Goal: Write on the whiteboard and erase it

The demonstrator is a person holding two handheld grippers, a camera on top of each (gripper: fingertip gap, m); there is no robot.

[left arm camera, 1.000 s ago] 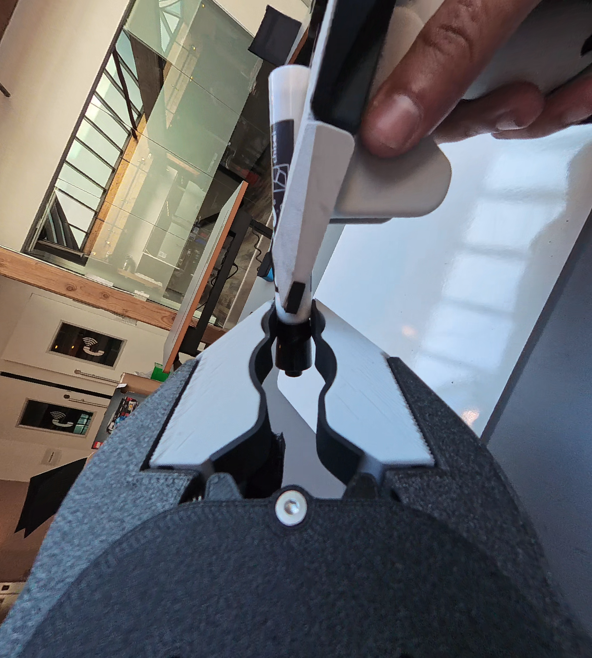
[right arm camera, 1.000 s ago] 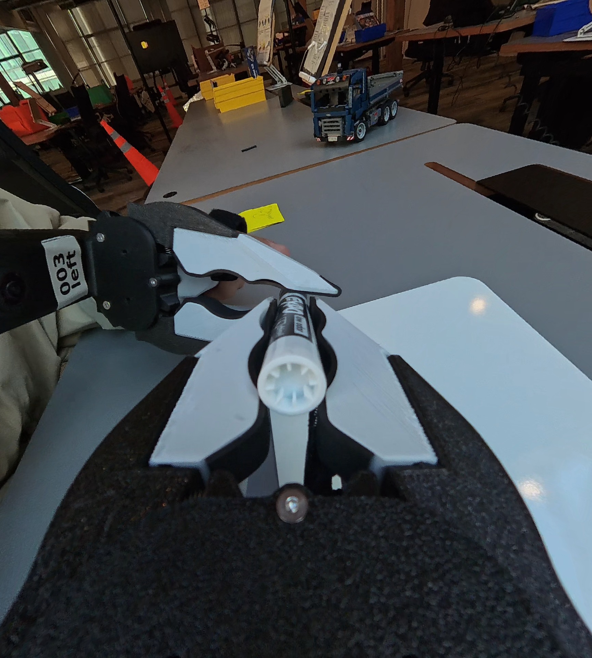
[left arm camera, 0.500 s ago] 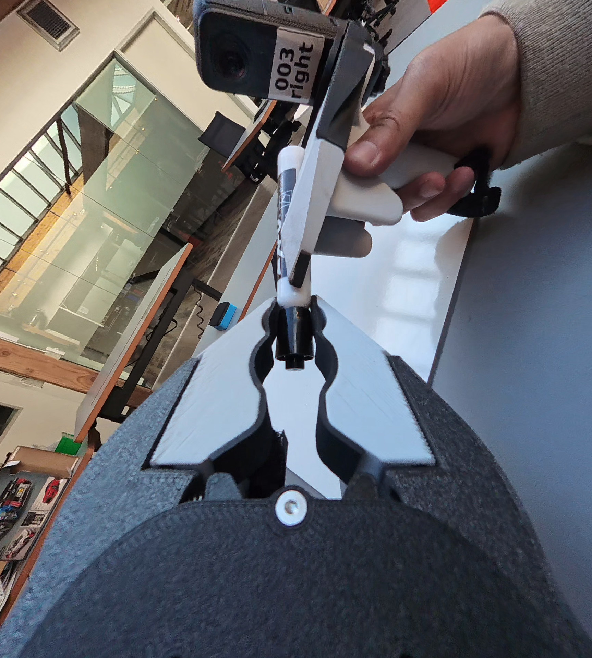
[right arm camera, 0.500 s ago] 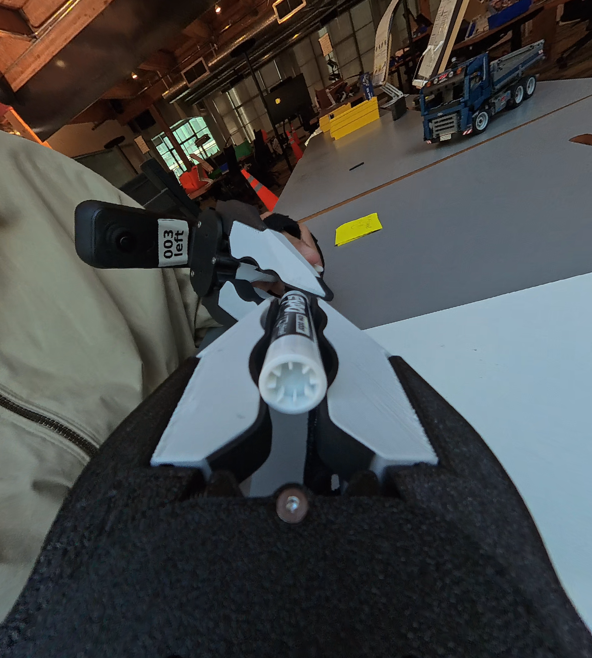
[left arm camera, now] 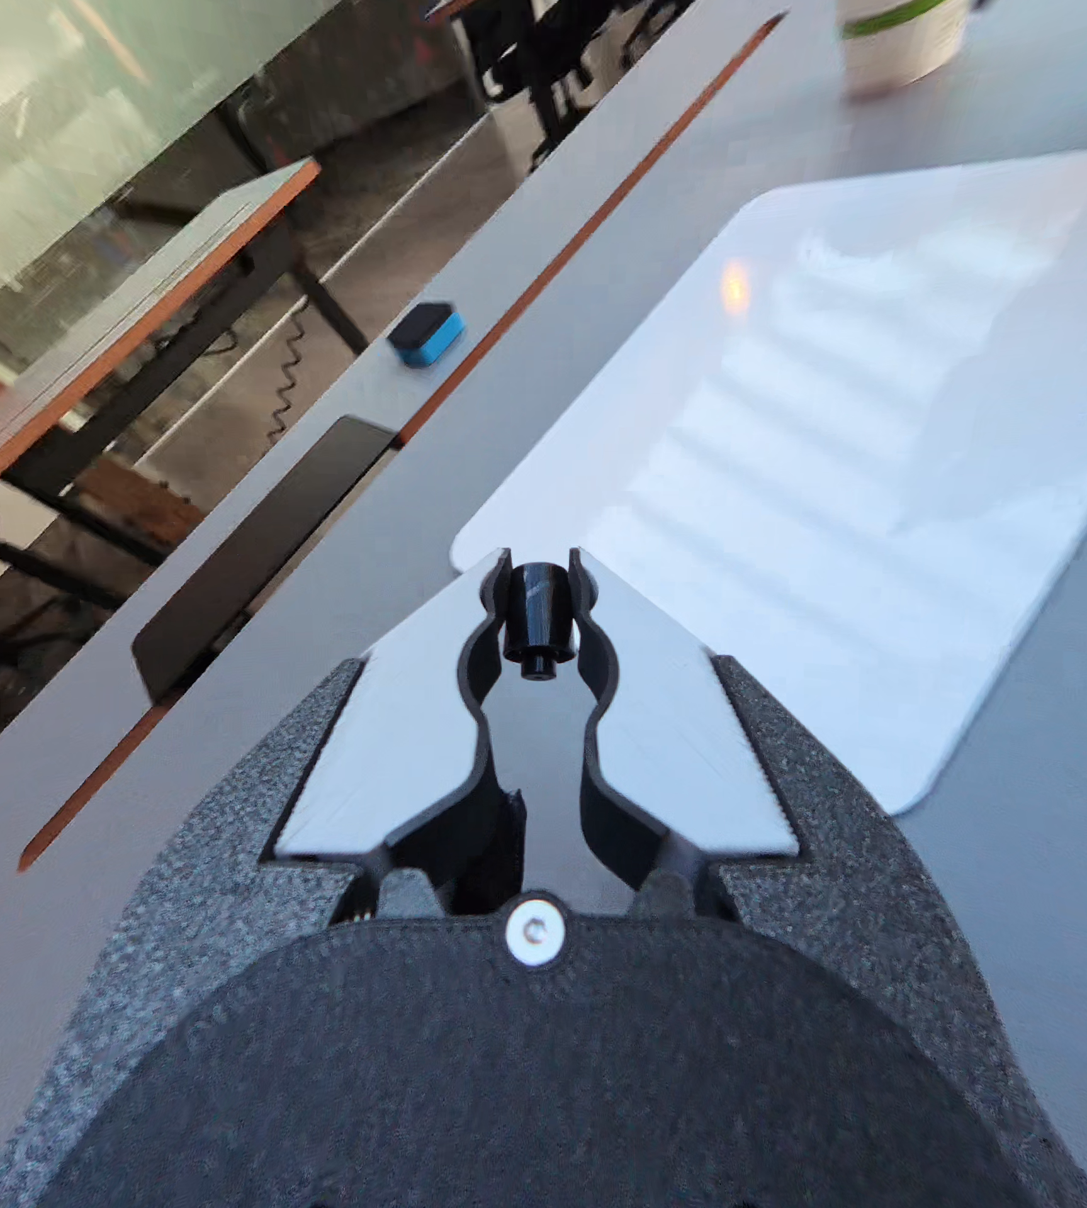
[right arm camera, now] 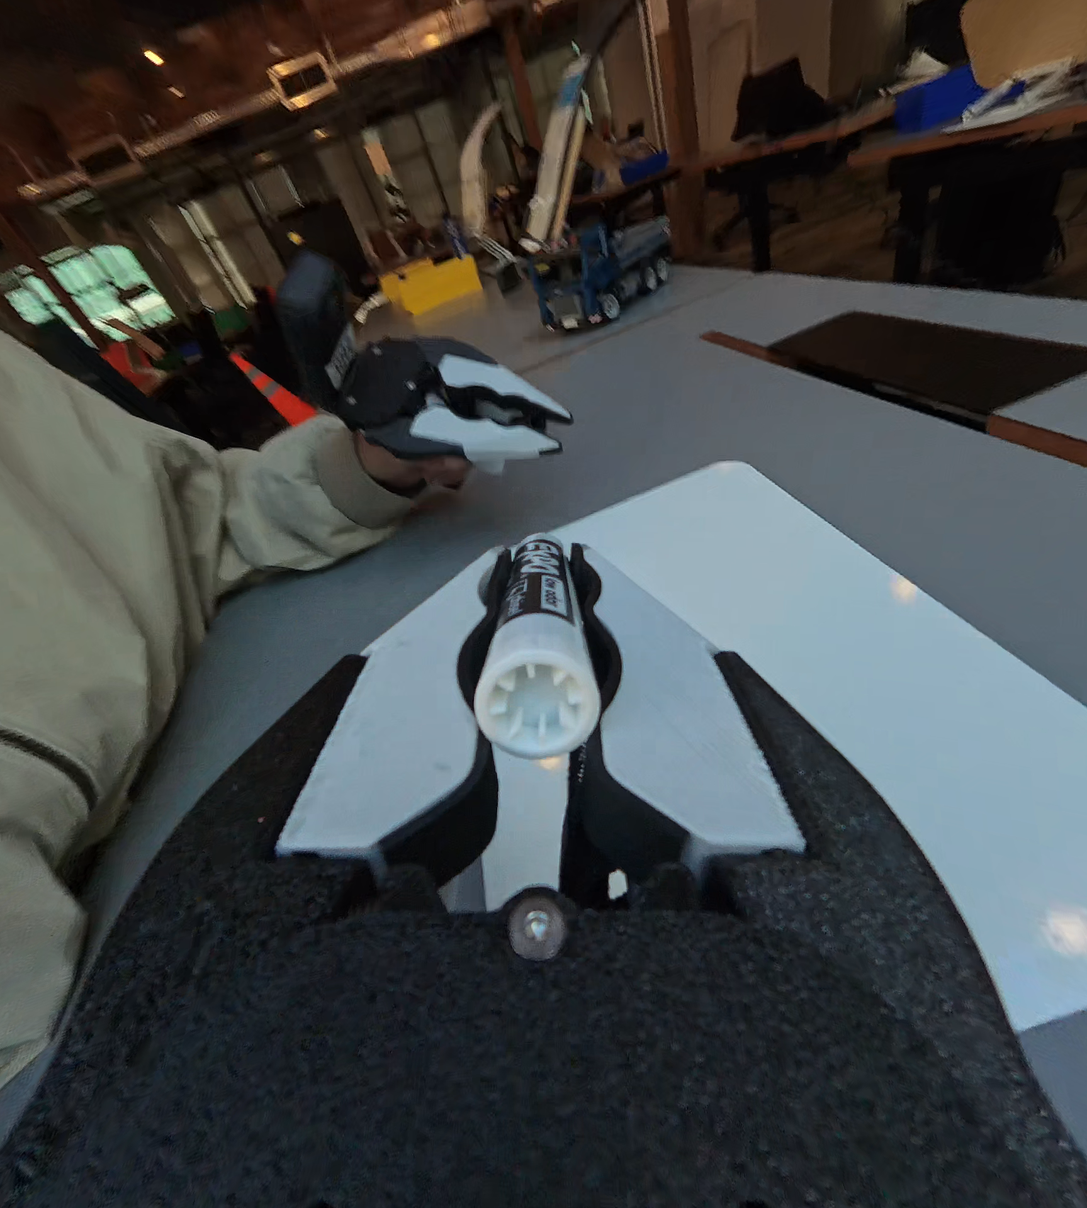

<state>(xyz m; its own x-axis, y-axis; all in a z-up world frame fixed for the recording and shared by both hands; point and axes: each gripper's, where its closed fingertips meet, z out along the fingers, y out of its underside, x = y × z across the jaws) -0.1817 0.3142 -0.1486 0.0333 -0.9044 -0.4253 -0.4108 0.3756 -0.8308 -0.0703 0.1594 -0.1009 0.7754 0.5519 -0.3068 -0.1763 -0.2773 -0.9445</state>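
- A small black cap was pinched between the tips of the left gripper, above the grey table.
- A white marker was clamped in the right gripper, over the white board just ahead.
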